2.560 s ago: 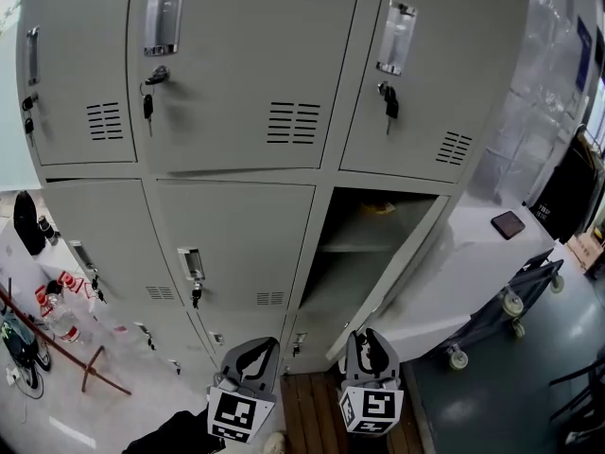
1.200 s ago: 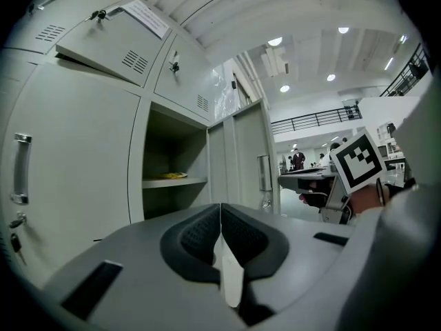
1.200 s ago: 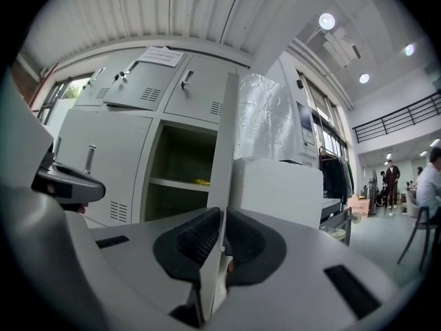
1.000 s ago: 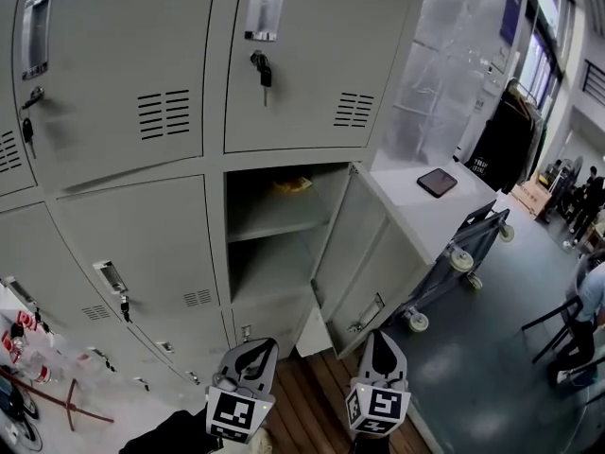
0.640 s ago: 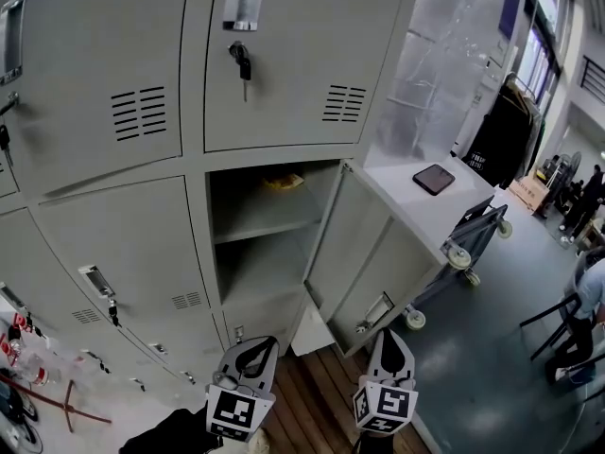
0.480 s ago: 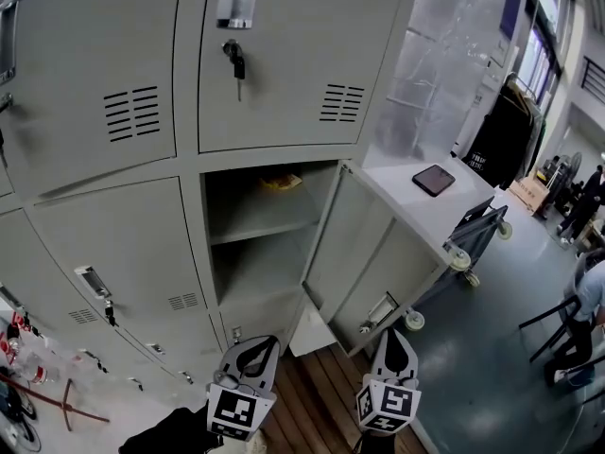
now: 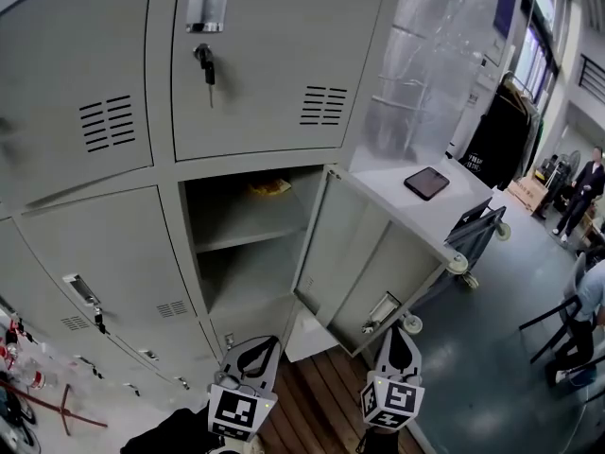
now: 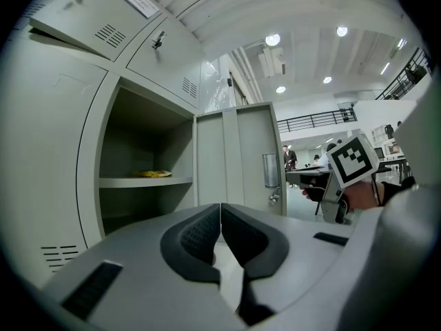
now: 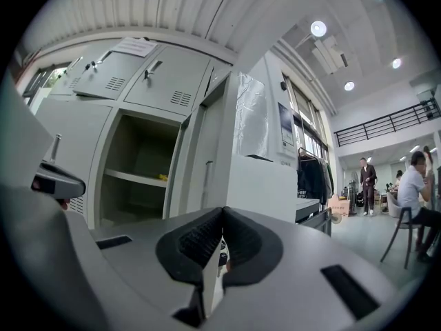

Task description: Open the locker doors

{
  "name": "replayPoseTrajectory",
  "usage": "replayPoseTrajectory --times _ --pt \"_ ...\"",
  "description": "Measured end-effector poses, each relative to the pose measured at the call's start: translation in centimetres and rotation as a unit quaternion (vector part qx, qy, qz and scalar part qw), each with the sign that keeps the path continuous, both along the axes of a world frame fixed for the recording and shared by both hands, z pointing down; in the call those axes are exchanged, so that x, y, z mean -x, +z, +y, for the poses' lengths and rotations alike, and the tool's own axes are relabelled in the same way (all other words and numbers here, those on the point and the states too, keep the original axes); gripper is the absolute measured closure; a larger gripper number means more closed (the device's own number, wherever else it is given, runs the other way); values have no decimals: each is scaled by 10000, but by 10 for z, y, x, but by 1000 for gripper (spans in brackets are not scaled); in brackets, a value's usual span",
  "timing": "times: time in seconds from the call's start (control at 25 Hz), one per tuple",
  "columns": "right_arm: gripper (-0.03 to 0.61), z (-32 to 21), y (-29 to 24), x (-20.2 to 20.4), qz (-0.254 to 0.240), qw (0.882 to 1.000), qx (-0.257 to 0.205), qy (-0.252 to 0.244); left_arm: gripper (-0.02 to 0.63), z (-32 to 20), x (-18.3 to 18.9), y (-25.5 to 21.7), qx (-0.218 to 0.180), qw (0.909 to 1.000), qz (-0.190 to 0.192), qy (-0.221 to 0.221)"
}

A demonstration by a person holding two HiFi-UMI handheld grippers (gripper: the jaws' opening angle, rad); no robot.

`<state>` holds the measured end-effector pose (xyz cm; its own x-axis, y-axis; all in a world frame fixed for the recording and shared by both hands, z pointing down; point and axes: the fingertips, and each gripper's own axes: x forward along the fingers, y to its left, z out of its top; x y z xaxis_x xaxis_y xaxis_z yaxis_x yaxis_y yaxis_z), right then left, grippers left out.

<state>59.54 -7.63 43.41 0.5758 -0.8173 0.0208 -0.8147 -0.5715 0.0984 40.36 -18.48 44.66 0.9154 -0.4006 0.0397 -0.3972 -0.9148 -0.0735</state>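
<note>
Now that the lower right-hand grey steel locker door [image 7: 373,268] stands swung well out from the grey metal locker bank [image 7: 165,173], where moments earlier it hung only ajar, one part of the job looks done and the rest does not. The left gripper [image 7: 254,346] and the right gripper [image 7: 398,335] are both held low in front of the lockers, clear of the open door and touching nothing. Each has its dark ribbed pads pressed together with nothing between them, and the right one has drawn off toward the open floor on the door's outer side. The opened compartment [image 7: 222,282] is split by a single grey shelf [image 7: 250,227]; a small flat yellow item [image 7: 269,188] lies toward the back of that shelf, and nothing can be made out in the space beneath it. The neighbouring closed upper door [image 7: 274,74], with a bunch of keys [image 7: 204,62] hanging from its lock, and the closed lower middle door [image 7: 104,263] to the left both remain shut, so by the look of it several doors have yet to be opened. Beside the lockers, a dark flat rectangular device [image 7: 426,183] rests on a white counter [image 7: 397,183].
</note>
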Motion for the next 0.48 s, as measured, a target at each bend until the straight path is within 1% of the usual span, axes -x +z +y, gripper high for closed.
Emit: replayPoseTrajectory --times 0.16,0.28,0.48 --pt "566 0 0 -8 -10 10000 -11 36 589 -1 -2 0 -20 10000 -8 -25" --pt "565 0 -1 -10 -13 10000 -31 35 589 -2 1 1 76 9997 -208 -59" --pt "565 1 -6 -9 10 10000 -84 1 589 -1 5 1 143 9993 -333 -132"
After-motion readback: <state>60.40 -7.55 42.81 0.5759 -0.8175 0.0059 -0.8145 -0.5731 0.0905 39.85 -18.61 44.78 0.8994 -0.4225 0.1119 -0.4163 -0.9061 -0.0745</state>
